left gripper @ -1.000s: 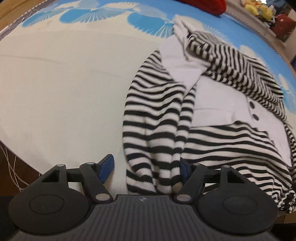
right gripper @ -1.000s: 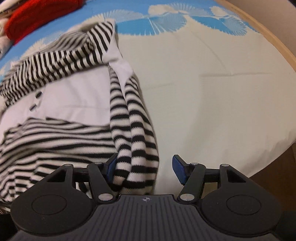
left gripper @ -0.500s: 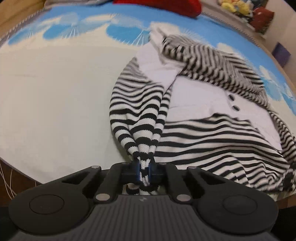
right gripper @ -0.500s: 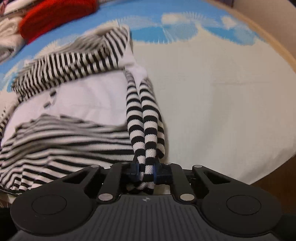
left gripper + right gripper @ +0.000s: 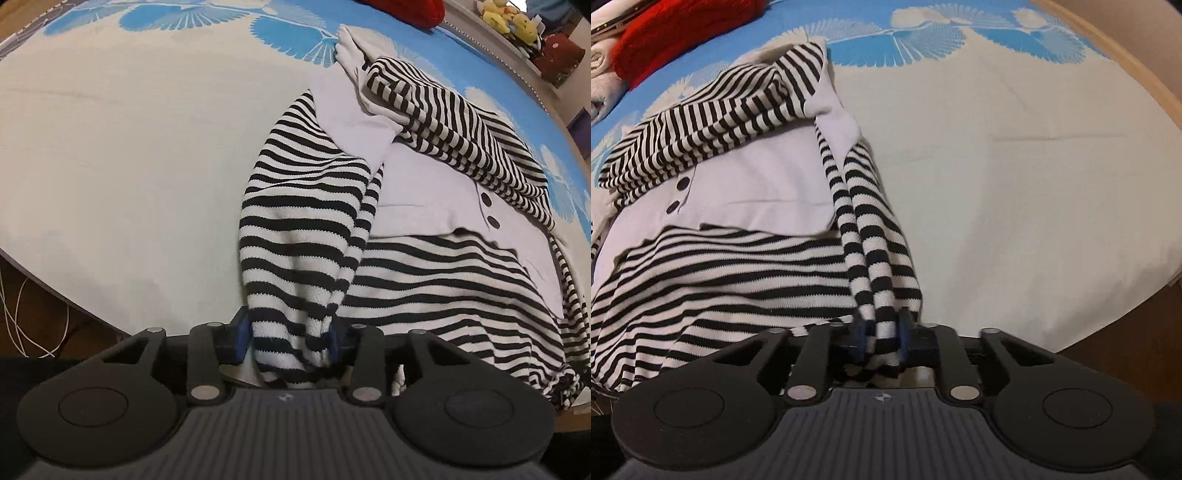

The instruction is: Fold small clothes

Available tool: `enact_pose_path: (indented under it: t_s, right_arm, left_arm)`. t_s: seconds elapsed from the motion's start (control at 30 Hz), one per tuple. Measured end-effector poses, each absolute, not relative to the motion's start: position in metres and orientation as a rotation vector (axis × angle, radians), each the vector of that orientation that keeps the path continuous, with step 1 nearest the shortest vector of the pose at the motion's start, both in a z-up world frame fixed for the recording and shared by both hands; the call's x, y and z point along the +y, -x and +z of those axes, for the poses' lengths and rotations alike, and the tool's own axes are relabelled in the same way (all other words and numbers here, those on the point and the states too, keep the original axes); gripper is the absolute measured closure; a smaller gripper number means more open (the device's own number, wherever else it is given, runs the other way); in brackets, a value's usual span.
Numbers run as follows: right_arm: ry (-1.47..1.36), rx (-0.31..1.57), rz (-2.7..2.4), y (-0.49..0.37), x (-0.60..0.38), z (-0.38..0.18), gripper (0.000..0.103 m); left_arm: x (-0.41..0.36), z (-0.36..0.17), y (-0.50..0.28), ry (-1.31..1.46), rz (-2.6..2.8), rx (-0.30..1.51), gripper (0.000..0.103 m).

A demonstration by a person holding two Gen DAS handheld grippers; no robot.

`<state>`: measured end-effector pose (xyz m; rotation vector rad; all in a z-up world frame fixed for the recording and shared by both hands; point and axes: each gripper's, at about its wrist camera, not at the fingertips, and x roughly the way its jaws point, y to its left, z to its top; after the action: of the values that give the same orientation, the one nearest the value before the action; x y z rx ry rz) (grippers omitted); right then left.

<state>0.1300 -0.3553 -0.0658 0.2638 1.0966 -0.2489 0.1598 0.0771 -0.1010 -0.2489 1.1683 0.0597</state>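
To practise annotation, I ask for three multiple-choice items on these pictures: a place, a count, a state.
1. Where lies the red knitted garment from the black-and-white striped top? A beyond it B under it C on it
2. How many dark round buttons show? A one B two C four
3. What sits in the right tool? A a black-and-white striped sleeve B nothing C paper
Answers: 1 A, at the far edge; 2 B, both on the white panel; 3 A, the sleeve fills its opening jaws.

A cream cloth [image 5: 129,166] with blue fan prints covers the wood-edged table [image 5: 1137,92].
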Motion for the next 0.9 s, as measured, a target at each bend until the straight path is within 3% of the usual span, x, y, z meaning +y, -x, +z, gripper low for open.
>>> enact_pose_path:
  t_s: [0.9]
  right_arm:
    - [-0.199,1.113,-0.256,-0.132,-0.348,-0.077,0.071]
  left_arm:
    - [0.069,-0.107,-0.16,0.176,0.032,1.179,0.059]
